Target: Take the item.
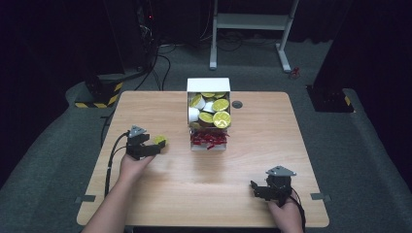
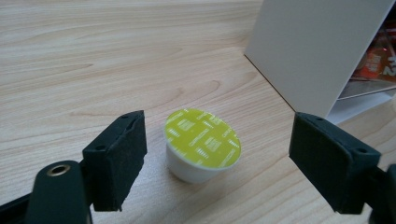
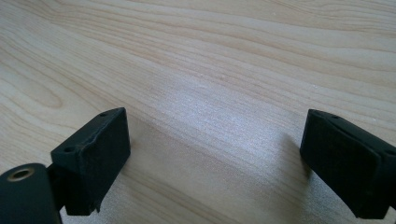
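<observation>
Left gripper [image 2: 217, 163]: wide, straddling one pod [image 2: 202, 144] on counter [image 1: 204, 179] | right gripper [image 3: 215, 163]: wide, empty | box [image 1: 209, 85]: many pods remain.

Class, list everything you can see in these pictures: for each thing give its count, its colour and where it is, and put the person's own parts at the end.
table: one, light wood, centre of the high view.
box: one, white, open, at the table's far middle.
capsules in the box: several, exact count unclear, white cups with yellow-green lids, piled in the box.
red items: a heap, too small to identify, at the box's near end.
loose capsule: one, white with yellow-green lid, standing on the table between the left gripper's open jaws, touching neither.
left gripper: one, black, open, left side of the table.
right gripper: one, black, open, over bare wood near the right front edge.
</observation>
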A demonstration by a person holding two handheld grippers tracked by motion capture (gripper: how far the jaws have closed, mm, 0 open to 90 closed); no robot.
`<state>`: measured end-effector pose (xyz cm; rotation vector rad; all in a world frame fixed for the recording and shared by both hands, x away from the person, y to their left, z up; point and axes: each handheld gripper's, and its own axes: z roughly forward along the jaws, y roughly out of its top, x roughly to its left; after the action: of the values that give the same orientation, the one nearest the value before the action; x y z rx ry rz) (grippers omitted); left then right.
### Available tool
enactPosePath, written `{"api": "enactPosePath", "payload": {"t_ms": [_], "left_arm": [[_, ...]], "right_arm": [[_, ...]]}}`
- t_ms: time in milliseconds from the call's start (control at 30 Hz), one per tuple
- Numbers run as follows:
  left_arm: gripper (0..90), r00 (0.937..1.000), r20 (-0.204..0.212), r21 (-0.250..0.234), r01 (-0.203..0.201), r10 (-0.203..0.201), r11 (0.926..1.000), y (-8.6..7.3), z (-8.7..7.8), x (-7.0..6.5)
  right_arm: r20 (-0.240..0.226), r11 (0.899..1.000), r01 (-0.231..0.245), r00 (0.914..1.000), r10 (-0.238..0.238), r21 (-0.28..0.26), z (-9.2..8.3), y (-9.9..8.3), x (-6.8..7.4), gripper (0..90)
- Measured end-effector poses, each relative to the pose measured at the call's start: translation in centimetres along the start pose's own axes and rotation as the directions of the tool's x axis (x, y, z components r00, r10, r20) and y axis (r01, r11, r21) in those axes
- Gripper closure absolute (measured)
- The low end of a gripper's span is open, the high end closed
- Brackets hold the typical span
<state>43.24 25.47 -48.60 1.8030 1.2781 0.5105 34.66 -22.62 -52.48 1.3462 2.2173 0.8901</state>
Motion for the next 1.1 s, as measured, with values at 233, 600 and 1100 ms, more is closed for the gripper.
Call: {"api": "enactPosePath", "payload": {"t_ms": [233,600,1100], "left_arm": [[18.7,0.9999,0.013,-0.014,-0.009,0.009,0.9999,-0.1,-1.3,-0.2],[18.8,0.9974,0.043,0.002,-0.058,0.058,0.9983,-1.6,-4.3,-0.5],[18.8,0.992,0.004,0.152,-0.125,0.126,0.9804,-9.2,-6.3,-0.3]], "right_arm": [[0.0,1.0,0.0,1.0,0.0,0.0,0.0,0.0,0.0,8.4],[0.0,1.0,0.0,1.0,0.0,0.0,0.0,0.0,0.0,8.4],[0.001,1.0,0.002,1.0,-0.002,-0.002,0.0,0.0,0.0,8.4]]}}
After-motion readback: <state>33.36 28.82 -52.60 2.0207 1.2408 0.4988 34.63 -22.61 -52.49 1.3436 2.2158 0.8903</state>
